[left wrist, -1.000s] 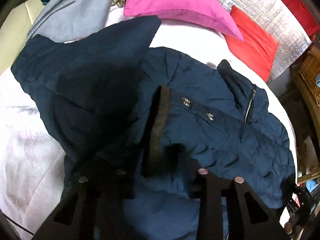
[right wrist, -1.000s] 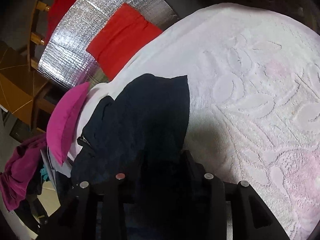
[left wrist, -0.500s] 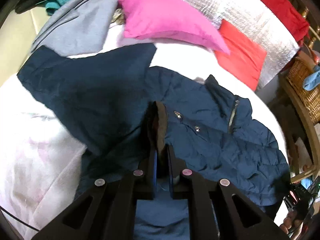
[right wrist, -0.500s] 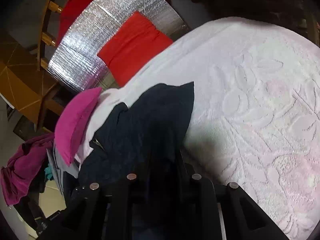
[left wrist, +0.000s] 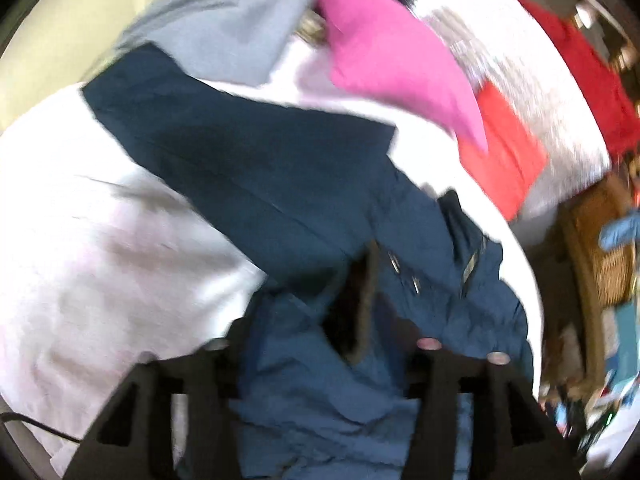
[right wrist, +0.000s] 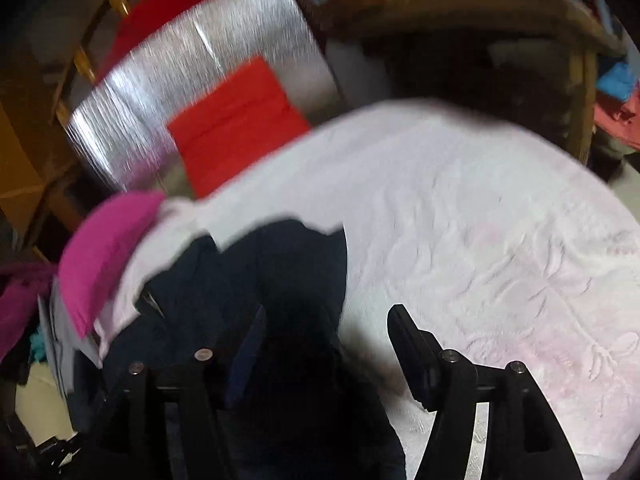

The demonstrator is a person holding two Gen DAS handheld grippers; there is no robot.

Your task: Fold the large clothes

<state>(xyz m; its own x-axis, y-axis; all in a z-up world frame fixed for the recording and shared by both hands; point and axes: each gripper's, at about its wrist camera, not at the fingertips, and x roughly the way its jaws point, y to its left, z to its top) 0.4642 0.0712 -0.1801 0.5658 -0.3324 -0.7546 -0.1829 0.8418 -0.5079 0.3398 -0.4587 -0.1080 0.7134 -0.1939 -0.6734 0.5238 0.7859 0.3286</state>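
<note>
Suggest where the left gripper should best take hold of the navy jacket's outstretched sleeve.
Probably the cuff end of the sleeve, approached from the white bedspread side: that flat edge lies free on bare cover, while its far side meets the grey garment.

Dark navy quilted jacket with metal snaps and a zipped collar, lay crumpled on the white bedspread, one sleeve spread flat to the far left, collar to the right

No readable text, labels, or numbers
</note>
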